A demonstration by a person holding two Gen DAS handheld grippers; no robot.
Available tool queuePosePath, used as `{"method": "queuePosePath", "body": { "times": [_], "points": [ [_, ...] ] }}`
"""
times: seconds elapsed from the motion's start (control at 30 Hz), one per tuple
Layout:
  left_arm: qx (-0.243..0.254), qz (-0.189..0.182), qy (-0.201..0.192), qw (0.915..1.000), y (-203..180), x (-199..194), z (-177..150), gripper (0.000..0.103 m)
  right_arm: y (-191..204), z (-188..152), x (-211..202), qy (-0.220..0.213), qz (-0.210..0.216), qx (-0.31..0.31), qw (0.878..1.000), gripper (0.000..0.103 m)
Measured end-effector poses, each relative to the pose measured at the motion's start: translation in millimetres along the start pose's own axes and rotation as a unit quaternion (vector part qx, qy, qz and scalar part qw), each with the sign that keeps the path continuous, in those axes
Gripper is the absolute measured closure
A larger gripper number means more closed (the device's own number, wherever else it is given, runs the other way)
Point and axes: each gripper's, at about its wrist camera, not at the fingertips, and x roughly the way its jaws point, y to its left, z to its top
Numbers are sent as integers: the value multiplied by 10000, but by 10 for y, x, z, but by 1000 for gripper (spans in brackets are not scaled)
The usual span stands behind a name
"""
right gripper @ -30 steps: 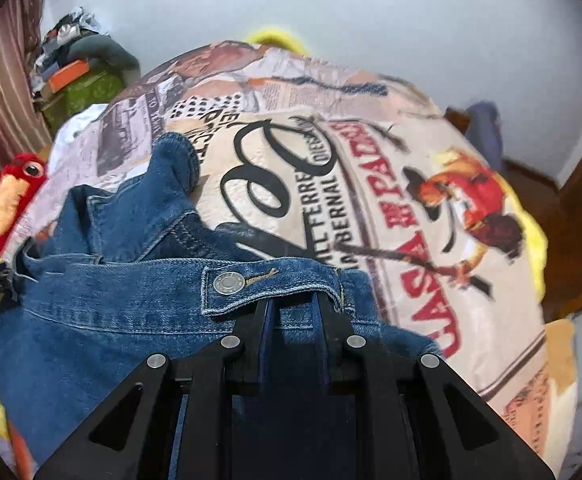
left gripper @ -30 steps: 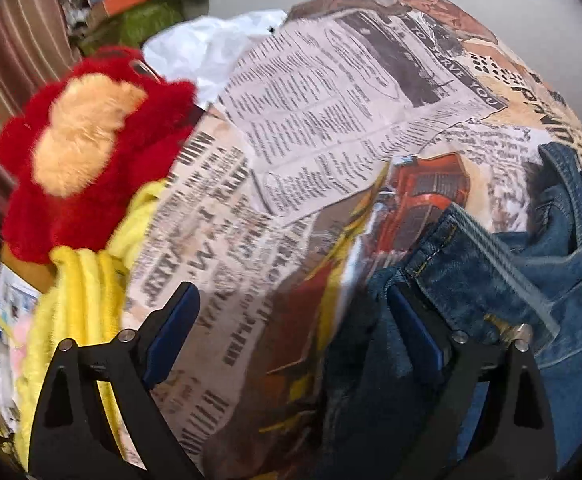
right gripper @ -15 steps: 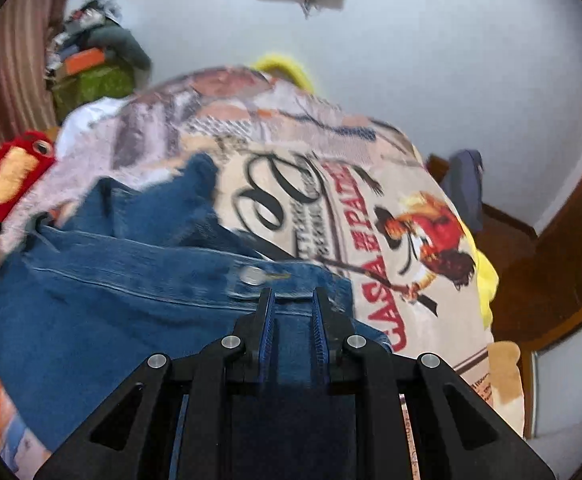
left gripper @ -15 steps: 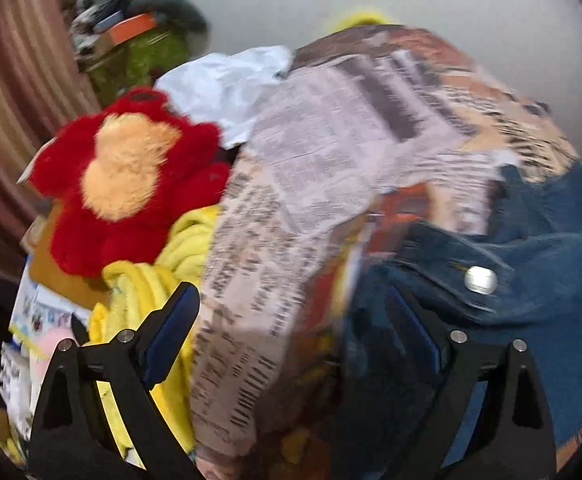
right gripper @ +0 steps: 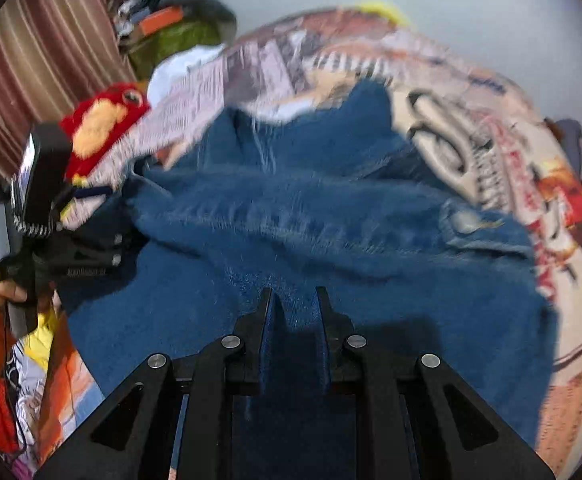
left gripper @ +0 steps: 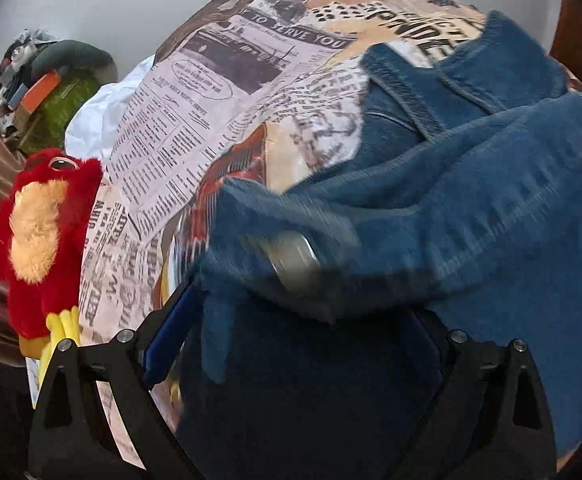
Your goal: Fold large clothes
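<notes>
Denim jeans (right gripper: 331, 216) lie bunched on the bed (right gripper: 503, 148) just ahead of your right claw (right gripper: 294, 304), which pinches their fabric to carry a fold. Your left claw (left gripper: 303, 320) gapes wide, straddling the waistband for a second grip.

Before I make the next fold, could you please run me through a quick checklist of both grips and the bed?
1. Right hand-held gripper shut on the denim garment: ok.
2. Left hand-held gripper holding denim: not ok, jaws wide, cloth only between them.
3. Garment flat: not ok, bunched.
4. Metal button clear of fingers: ok.
5. Red plush toy off the garment: ok, beside it.
6. Bedspread beneath smooth: cannot tell.
</notes>
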Motion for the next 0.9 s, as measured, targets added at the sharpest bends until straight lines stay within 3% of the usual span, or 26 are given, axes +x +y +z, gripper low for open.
{"method": "queuePosePath", "body": {
  "times": [0.13, 0.2, 0.27, 0.37, 0.43, 0.5, 0.57, 0.73, 0.9],
  "points": [
    [-465, -234, -52, 9986, 186, 58, 131, 3, -25, 17, 123, -190, -210, -309, 9991, 89],
    [-577, -180, -152, 9981, 247, 47, 168, 1, -52, 42, 134, -294, -352, -319, 9984, 89],
    [-716, -148, -241, 9970, 294, 8, 166, 0, -94, 69, 142, -383, -769, -305, 9958, 89],
    [-943, -80, -309, 9950, 359, -60, 141, 0, -186, 71, 116, -371, -894, -215, 9951, 89],
    [-1147, 58, -283, 9930, 468, -83, 113, 0, -242, 73, 84, -343, -1032, -115, 9940, 89],
    [-1325, 145, -163, 9909, 596, -92, 86, 0, -268, 58, 47, -245, -1436, -39, 9893, 89],
    [-1395, 149, -128, 9900, 698, -143, 41, 1, -347, 13, -59, -188, -1323, 156, 9909, 89],
    [-1484, -243, -507, 9873, 790, -550, -104, 1, -395, -114, -425, -278, -514, 708, 9958, 89],
    [-917, -650, -805, 9904, 475, -940, -198, 1, -23, -148, -584, -206, 174, 674, 9974, 89]
  ]
}}
